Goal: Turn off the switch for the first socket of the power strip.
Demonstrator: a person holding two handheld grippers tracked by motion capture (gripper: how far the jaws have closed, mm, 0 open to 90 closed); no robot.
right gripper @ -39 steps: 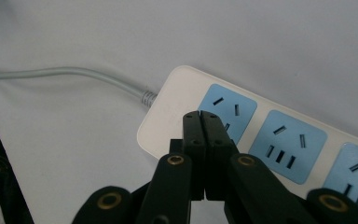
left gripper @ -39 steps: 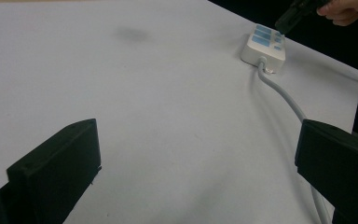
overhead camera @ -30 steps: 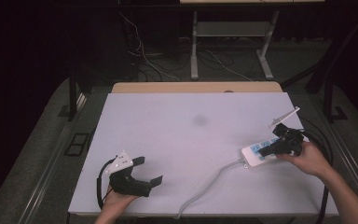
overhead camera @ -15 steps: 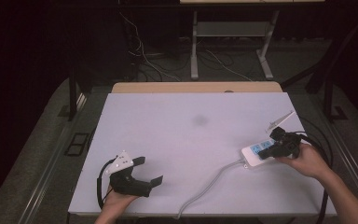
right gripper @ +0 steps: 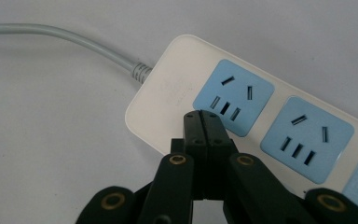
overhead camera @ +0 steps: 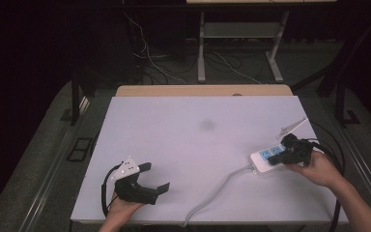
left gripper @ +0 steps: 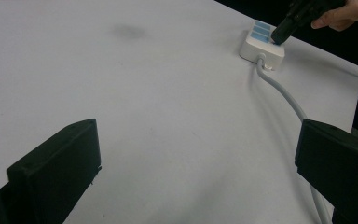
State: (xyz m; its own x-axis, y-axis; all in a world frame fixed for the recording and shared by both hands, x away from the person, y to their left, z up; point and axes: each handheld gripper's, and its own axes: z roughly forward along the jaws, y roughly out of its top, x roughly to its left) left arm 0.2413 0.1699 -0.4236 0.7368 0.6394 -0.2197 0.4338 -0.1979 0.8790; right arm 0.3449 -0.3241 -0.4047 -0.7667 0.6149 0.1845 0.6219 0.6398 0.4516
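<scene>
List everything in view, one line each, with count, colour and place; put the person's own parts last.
table: one, white top, centre of the high view.
power strip: one, white with blue sockets, right side of the table.
cord: one, grey, runs from the power strip's end to the table's near edge.
smudge: one, grey, middle of the table.
desk frame: one, pale, on the floor behind the table.
floor cables: several, pale, behind the table.
left hand-held gripper: one, black, near left corner, jaws open, nothing between them.
right hand-held gripper: one, black, jaws shut, tip at the power strip's near edge.
hands: two, at the bottom of the high view.
</scene>
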